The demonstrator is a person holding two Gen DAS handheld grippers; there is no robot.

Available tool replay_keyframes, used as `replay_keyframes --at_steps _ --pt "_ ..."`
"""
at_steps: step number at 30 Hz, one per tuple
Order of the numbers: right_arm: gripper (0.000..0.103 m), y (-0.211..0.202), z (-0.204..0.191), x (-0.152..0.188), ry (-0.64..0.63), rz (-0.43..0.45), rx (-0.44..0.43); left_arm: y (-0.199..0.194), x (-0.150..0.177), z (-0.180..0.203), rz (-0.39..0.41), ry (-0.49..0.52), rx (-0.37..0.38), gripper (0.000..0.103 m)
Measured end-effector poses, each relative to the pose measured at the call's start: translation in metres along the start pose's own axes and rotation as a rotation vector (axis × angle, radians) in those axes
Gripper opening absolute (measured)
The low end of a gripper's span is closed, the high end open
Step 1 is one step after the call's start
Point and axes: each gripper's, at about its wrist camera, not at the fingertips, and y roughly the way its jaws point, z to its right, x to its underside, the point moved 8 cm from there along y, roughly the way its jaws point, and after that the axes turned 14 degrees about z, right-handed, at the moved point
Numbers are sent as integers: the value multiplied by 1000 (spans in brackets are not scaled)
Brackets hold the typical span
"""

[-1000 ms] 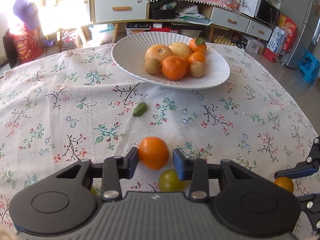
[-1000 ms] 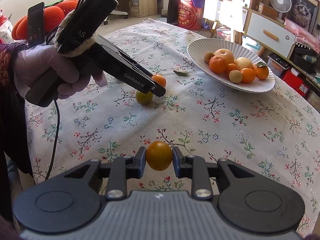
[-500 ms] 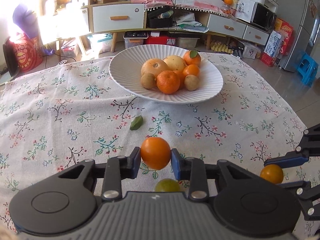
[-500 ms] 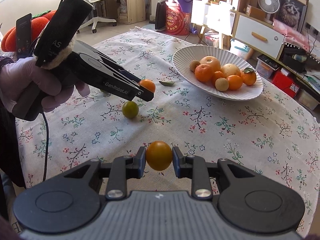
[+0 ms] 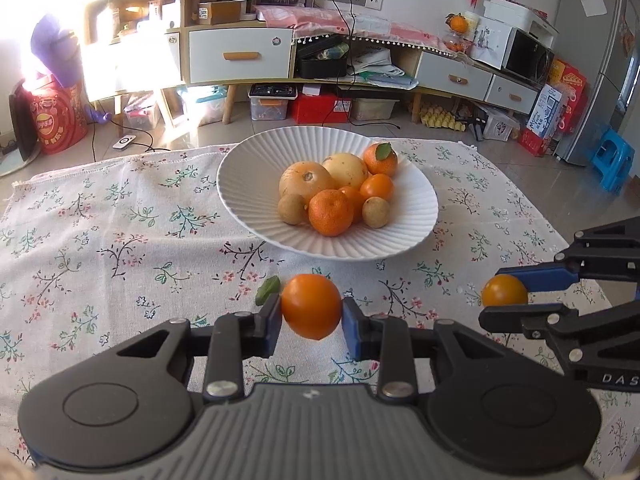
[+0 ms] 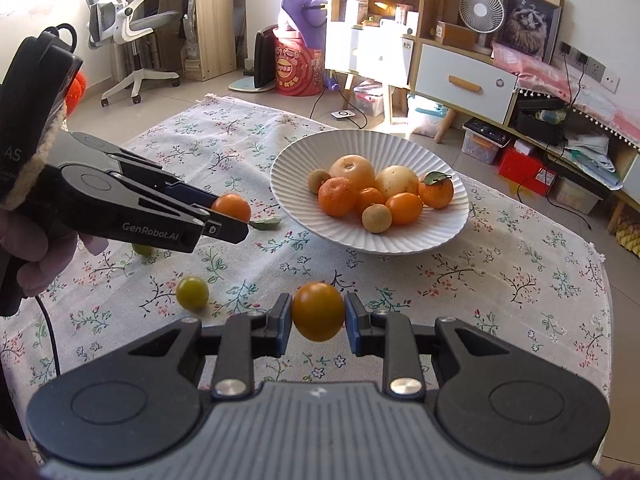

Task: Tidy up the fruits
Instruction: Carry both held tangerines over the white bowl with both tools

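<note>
Flanking green fruit (image 6: 192, 293), another, perhaps, behind left gripper (image 6: 224, 222).

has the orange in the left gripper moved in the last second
Yes. The orange, clamped in the left hand-held gripper, has risen off the tablecloth and moved toward the white plate.

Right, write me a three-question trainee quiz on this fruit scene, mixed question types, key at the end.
1. True or false: the left tool holds an orange.
2. Where is the green fruit? A) in the bowl B) on the tablecloth C) in the right tool
3. Fill in: the right tool grips a yellow-orange ____.

Key: 1 true. 2 B; it lies on the tablecloth, outside the white bowl. 3 fruit.
</note>
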Motion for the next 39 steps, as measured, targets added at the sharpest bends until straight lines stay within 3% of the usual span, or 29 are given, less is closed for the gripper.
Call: replay_keyframes --at_steps 12,24,39 --pt "25 36 42 -22 117 46 128 20 -38 6 44 -15 22 0" --pt "25 67 69 -23 207 45 190 80 -80 6 68 33 13 0" --pt "25 86 79 -20 267 38 231 148 -86 -7 -35 78 -59 0"
